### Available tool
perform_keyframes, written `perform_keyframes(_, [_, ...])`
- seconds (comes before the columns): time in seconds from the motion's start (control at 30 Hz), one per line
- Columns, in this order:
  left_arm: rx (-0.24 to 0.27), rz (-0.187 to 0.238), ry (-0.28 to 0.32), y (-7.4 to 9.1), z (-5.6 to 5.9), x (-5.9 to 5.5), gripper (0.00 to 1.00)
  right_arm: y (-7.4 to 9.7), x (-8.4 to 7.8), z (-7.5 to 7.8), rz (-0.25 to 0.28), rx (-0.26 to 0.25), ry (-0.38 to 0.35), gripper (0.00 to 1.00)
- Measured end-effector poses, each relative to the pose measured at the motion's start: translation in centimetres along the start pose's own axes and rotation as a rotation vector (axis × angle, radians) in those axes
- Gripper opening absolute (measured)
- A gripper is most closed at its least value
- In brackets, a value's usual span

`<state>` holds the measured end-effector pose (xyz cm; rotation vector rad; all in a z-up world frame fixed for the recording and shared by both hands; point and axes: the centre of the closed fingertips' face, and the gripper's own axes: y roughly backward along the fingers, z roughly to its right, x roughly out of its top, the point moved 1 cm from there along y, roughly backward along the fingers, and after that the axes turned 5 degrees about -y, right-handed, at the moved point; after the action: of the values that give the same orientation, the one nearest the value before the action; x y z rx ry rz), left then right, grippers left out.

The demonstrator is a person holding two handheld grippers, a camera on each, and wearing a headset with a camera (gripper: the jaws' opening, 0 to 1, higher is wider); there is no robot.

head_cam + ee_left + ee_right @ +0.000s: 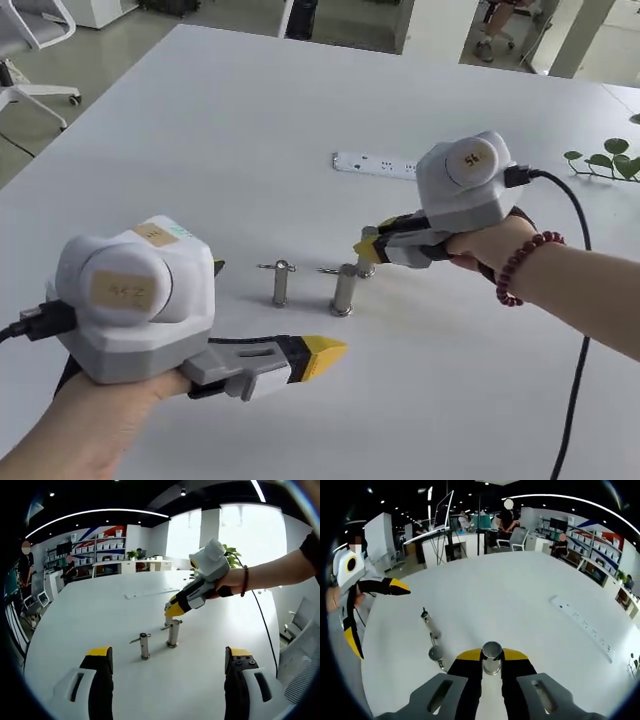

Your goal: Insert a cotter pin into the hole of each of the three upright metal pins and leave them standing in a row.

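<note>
Left gripper view: left gripper (169,654) is off the table (90,615), jaws spread wide, nothing between them. Ahead of it stand the first pin (144,648) and second pin (173,634), both upright and a little apart. Each has a cotter pin through the hole near its top: first cotter pin (134,640), second cotter pin (165,628), both sticking out to the left in this view. Right gripper (173,611) comes in from the right, yellow tips angled down over the third pin (168,621), which is just behind the second pin. A hand (226,581) with a bead bracelet (245,580) holds it. Power strip (150,593) lies flat further back, well clear of the pins. Right gripper view: jaws are closed on the third pin, one pad on each side of its upper part, pin upright with its round top facing the camera. Can't tell from here whether it has a cotter pin. The other two pins stand left of the jaws, and the left gripper is at the far left edge. Head view: three pins in a slightly diagonal row mid-table, all upright. Right gripper tips sit at the rightmost one. Left gripper is low at front left, near the first pin but not touching it. Plant sprig at the right table edge.
</note>
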<state>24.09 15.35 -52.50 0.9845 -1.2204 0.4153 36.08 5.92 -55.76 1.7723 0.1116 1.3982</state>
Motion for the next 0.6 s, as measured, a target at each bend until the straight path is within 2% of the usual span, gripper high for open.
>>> perform_keyframes(0.1, [-0.018,0.013,0.01,0.1,0.2,0.2,0.93,1.2,-0.5,-0.6,0.003,0.002,0.007,0.08])
perform_keyframes(0.17, [-0.026,0.008,0.0,0.1,0.4,0.1,0.95,1.4,-0.6,0.0,-0.006,0.003,0.03,0.08])
perform_keyframes(0.3, [-0.039,0.011,-0.015,0.1,0.8,0.2,0.95,3.0,-1.5,-1.2,-0.008,0.011,0.04,0.08])
perform_keyframes(0.37, [-0.04,0.027,-0.016,0.1,1.0,0.5,0.93,3.3,-1.7,-0.7,-0.011,0.015,0.047,0.08])
perform_keyframes(0.43, [-0.047,0.035,-0.025,0.2,1.2,0.7,0.93,3.9,-2.2,-1.3,-0.016,0.021,0.057,0.08])
perform_keyframes(0.6, [-0.056,0.025,-0.028,0.4,1.4,0.7,0.94,5.0,-2.9,-2.8,-0.019,0.045,0.076,0.08])
